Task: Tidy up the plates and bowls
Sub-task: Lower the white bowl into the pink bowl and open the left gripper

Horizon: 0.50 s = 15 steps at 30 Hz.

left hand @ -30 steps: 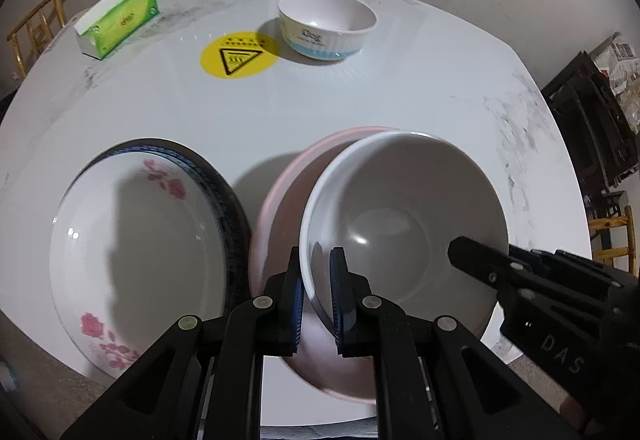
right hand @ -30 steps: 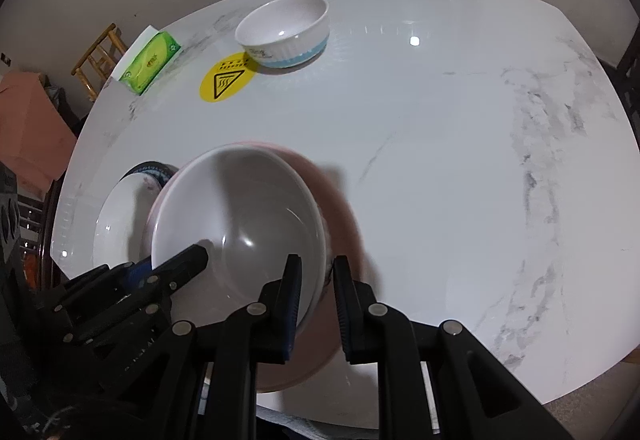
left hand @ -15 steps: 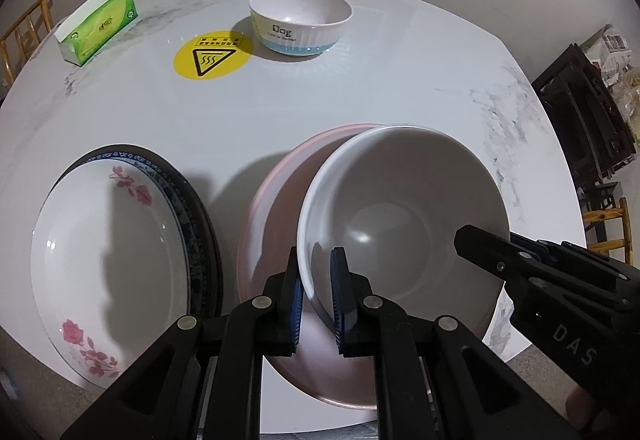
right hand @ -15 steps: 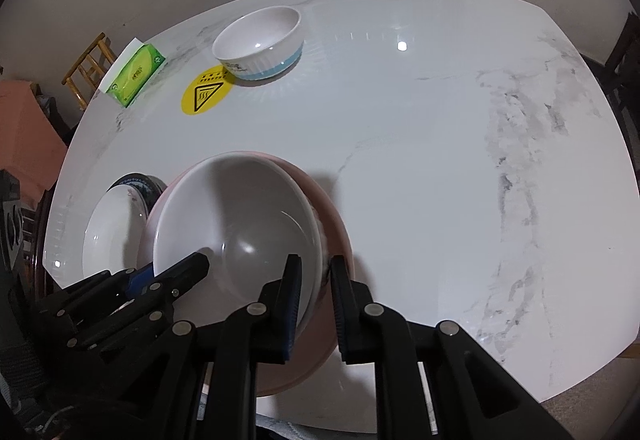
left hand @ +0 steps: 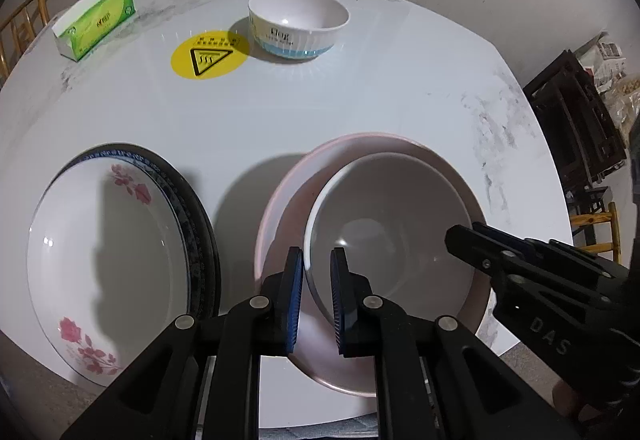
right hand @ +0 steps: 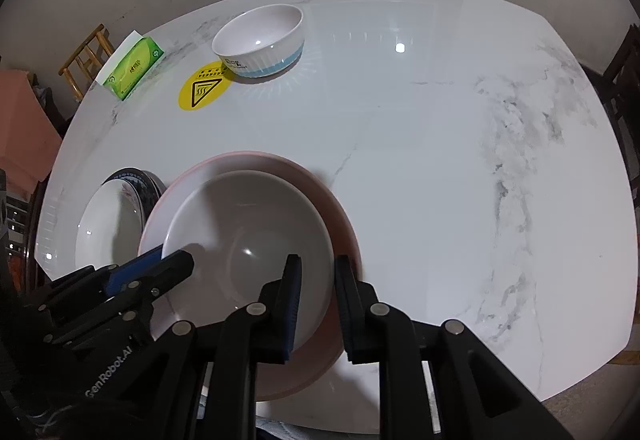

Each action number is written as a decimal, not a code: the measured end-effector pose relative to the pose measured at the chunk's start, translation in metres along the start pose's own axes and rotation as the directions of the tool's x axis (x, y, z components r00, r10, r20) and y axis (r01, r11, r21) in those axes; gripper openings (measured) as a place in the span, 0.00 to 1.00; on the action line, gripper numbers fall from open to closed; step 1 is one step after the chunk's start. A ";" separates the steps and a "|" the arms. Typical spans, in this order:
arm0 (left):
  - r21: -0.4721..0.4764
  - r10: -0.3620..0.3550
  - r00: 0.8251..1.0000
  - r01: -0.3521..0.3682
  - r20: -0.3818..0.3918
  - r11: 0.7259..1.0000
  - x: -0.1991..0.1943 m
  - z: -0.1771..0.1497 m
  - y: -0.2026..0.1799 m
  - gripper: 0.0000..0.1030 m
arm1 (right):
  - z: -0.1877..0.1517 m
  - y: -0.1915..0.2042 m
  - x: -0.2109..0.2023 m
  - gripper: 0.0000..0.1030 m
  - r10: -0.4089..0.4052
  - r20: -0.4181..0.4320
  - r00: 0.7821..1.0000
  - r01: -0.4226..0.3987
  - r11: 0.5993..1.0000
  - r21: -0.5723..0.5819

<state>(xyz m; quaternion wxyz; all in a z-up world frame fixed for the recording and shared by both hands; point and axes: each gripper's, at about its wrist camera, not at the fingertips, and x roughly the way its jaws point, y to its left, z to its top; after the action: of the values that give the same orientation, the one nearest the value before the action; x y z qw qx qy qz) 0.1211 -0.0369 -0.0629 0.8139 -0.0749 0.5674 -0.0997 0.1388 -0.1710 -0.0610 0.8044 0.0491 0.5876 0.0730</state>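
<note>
A: White marble surface [right hand: 420, 167]; pink plate [left hand: 288, 199] near its front edge, white bowl [left hand: 392, 224] in it.

B: Left tool [left hand: 314, 276] pinches the bowl's rim. Right tool [right hand: 316, 286] straddles the opposite rim, jaws just opening, apparently loose.

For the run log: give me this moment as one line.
white bowl nested in pink bowl | left hand-held gripper shut on its rim | right hand-held gripper jaws just opening, rim between

White bowl [left hand: 394, 224] nested in pink bowl [left hand: 288, 195] — floral plate [left hand: 108, 264] beside.
</note>
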 end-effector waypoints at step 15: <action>-0.011 0.003 0.998 -0.002 0.068 1.000 -0.025 0.001 0.012 0.16 | 0.000 0.003 -0.012 0.23 -0.005 0.037 0.999 0.005 1.000 0.002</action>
<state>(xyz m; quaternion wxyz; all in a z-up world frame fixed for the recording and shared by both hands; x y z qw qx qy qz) 0.1142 -0.0189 -0.0424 0.8325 -0.0821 0.5399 -0.0930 0.1349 -0.1704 -0.0495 0.8151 0.0498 0.5729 0.0698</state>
